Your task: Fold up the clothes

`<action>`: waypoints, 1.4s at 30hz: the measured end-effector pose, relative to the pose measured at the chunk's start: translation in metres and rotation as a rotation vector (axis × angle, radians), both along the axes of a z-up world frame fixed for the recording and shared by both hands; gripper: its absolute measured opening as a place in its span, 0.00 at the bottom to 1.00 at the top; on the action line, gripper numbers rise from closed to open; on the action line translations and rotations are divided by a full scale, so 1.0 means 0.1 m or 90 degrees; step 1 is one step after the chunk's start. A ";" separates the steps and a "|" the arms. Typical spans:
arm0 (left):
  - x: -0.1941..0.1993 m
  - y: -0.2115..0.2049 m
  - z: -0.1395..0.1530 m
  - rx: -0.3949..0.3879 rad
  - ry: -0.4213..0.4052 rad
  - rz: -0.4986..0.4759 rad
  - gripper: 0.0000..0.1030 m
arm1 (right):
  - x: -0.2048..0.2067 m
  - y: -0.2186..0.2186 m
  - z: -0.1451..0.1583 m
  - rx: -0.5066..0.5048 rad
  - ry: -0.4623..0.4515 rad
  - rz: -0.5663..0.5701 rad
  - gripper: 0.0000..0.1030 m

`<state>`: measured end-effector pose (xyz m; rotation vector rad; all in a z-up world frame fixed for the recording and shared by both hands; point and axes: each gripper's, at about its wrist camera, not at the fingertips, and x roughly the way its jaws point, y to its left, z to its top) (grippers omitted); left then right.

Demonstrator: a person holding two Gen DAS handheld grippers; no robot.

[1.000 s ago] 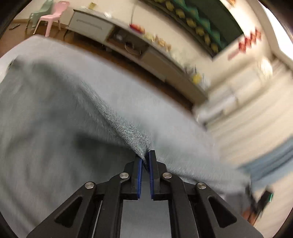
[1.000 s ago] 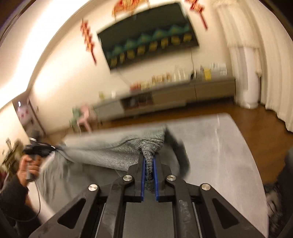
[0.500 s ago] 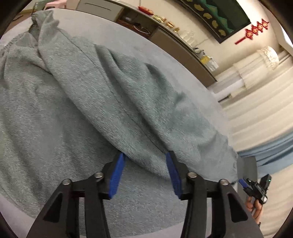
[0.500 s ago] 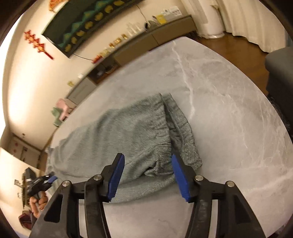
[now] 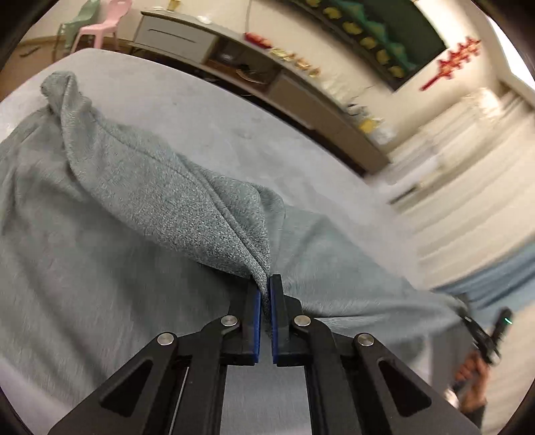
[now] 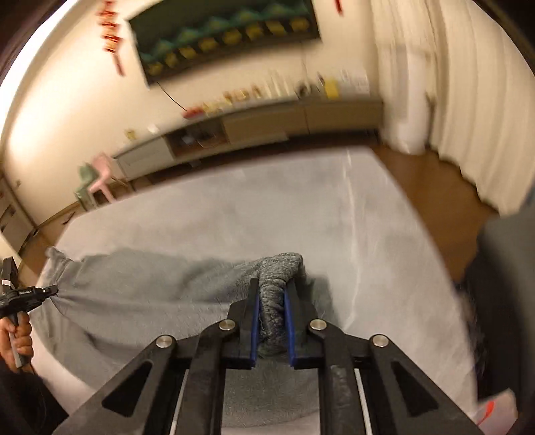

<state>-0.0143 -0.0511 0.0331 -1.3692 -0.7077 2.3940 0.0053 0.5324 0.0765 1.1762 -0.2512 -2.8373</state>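
Grey garment (image 5: 140, 187) on the table (image 5: 200, 117); our left tongs (image 5: 264, 284) pinch a raised fold. Our right tongs (image 6: 271, 287) clamp its bunched end.

Bare grey tabletop (image 6: 301, 207) beyond the bunched garment (image 6: 140, 294); seemingly a dark chair (image 6: 505, 267) right.

A pale grey marbled table (image 6: 351, 214) fills the foreground, with a brown wooden floor (image 6: 431, 187) beyond its far-right corner. Off the table's far-left corner stand a pink chair (image 5: 102, 25) and a green chair (image 5: 72, 26) side by side. A long low sideboard (image 6: 267, 125) runs along the cream wall past the far edge, its top crowded with small, blurred items. Above it hangs a dark framed panel (image 6: 227, 31) with red hanging decorations (image 5: 451, 63) beside it. White curtains (image 6: 468, 93) hang at the right.
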 end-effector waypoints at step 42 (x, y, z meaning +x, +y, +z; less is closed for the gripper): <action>1.14 -0.16 -0.32 -0.058 -0.022 -0.013 0.27 | -0.19 -0.29 -1.02 0.183 -0.239 0.080 0.49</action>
